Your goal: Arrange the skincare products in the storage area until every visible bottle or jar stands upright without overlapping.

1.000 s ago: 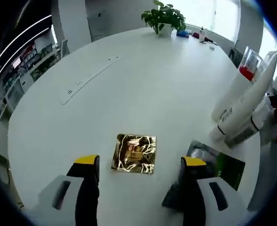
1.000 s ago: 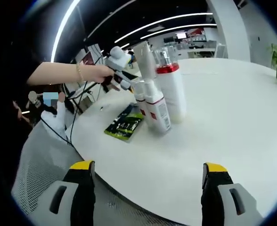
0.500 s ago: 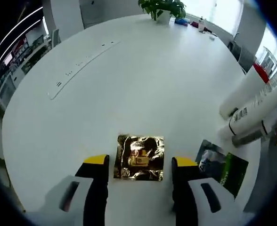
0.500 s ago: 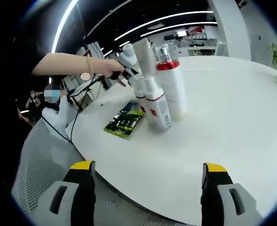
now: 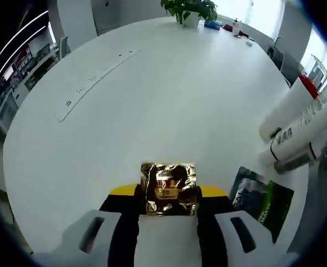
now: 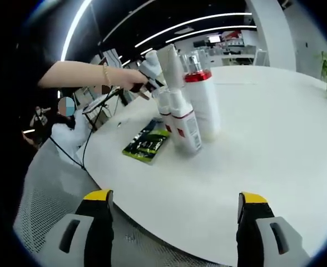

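Note:
A crinkled gold foil sachet (image 5: 169, 188) lies flat on the white table (image 5: 152, 100), and my left gripper (image 5: 169, 192) is shut on its two side edges. To its right lies a green and black sachet (image 5: 262, 198). Beyond that stand white bottles (image 5: 297, 125), one with a red collar (image 5: 309, 88). In the right gripper view the same group stands upright: a tall bottle with a red collar (image 6: 202, 103), a white tube (image 6: 171, 69) and a small red-labelled bottle (image 6: 186, 128), with the green sachet (image 6: 147, 146) beside them. My right gripper (image 6: 174, 200) hangs open near the table edge, well short of them.
A potted plant (image 5: 188, 10) and small items stand at the table's far side. A long cable slot (image 5: 97, 80) runs across the left of the table. A person's arm (image 6: 80, 75) reaches in behind the bottles. A mesh chair (image 6: 58, 183) stands below the table edge.
My left gripper's jaws have moved forward and closed in from either side onto the gold sachet. The right gripper and the bottles have stayed put.

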The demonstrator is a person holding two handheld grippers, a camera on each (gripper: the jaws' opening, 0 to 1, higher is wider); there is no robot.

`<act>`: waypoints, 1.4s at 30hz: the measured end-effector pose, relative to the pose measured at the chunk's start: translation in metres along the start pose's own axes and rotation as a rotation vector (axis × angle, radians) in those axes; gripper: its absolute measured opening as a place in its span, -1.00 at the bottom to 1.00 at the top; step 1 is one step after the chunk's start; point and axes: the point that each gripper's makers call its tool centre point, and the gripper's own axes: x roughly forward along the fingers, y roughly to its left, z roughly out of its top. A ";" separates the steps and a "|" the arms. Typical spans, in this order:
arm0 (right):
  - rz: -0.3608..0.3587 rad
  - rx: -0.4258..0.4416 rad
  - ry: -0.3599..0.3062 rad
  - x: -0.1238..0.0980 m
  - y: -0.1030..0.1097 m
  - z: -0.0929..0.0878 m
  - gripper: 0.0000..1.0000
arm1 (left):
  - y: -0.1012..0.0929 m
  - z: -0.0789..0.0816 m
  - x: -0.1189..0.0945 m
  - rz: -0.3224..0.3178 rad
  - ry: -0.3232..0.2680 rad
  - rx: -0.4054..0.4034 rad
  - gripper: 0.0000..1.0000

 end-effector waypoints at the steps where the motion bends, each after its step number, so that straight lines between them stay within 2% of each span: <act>1: -0.002 0.001 -0.002 0.000 0.000 0.000 0.93 | -0.001 0.000 -0.001 0.005 -0.001 -0.004 -0.25; 8: -0.001 -0.007 -0.003 0.000 -0.001 0.001 0.93 | 0.003 0.001 -0.016 0.035 -0.012 -0.104 -0.27; 12: 0.006 -0.016 0.001 0.000 0.000 0.001 0.92 | 0.008 -0.005 -0.024 0.063 -0.015 -0.165 -0.27; 15: 0.008 -0.029 0.008 0.001 0.001 0.000 0.91 | 0.013 -0.015 -0.032 0.068 -0.037 -0.242 -0.26; 16: 0.009 -0.032 0.010 0.001 0.002 0.000 0.90 | 0.012 -0.016 -0.033 0.067 -0.045 -0.270 -0.26; 17: 0.010 -0.035 0.011 0.001 0.002 0.000 0.90 | 0.002 -0.014 -0.036 0.075 -0.048 -0.289 -0.26; 19: 0.010 -0.044 0.015 0.001 0.003 -0.001 0.89 | 0.003 -0.018 -0.040 0.092 -0.052 -0.323 -0.26; 23: 0.016 -0.054 0.017 0.000 0.004 0.000 0.88 | 0.005 -0.035 -0.052 0.118 -0.057 -0.387 -0.27; 26: 0.022 -0.055 0.010 0.000 0.005 0.001 0.86 | 0.012 -0.056 -0.066 0.184 -0.039 -0.454 -0.26; 28: 0.025 -0.057 0.005 0.000 0.006 0.002 0.86 | -0.005 -0.067 -0.076 0.213 -0.042 -0.508 -0.27; 30: 0.028 -0.057 0.000 0.000 0.006 0.003 0.86 | 0.001 -0.073 -0.077 0.216 -0.039 -0.550 -0.27; 32: 0.031 -0.059 -0.003 -0.001 0.007 0.004 0.86 | -0.012 -0.089 -0.085 0.231 -0.033 -0.582 -0.27; 33: 0.033 -0.060 -0.004 -0.001 0.008 0.004 0.86 | -0.005 -0.093 -0.087 0.239 -0.035 -0.590 -0.27; 36: 0.039 -0.069 -0.005 -0.001 0.009 0.005 0.85 | -0.020 -0.112 -0.098 0.259 -0.045 -0.646 -0.27; 42: 0.038 -0.069 -0.013 -0.001 0.008 0.005 0.83 | -0.032 -0.124 -0.107 0.285 -0.049 -0.697 -0.28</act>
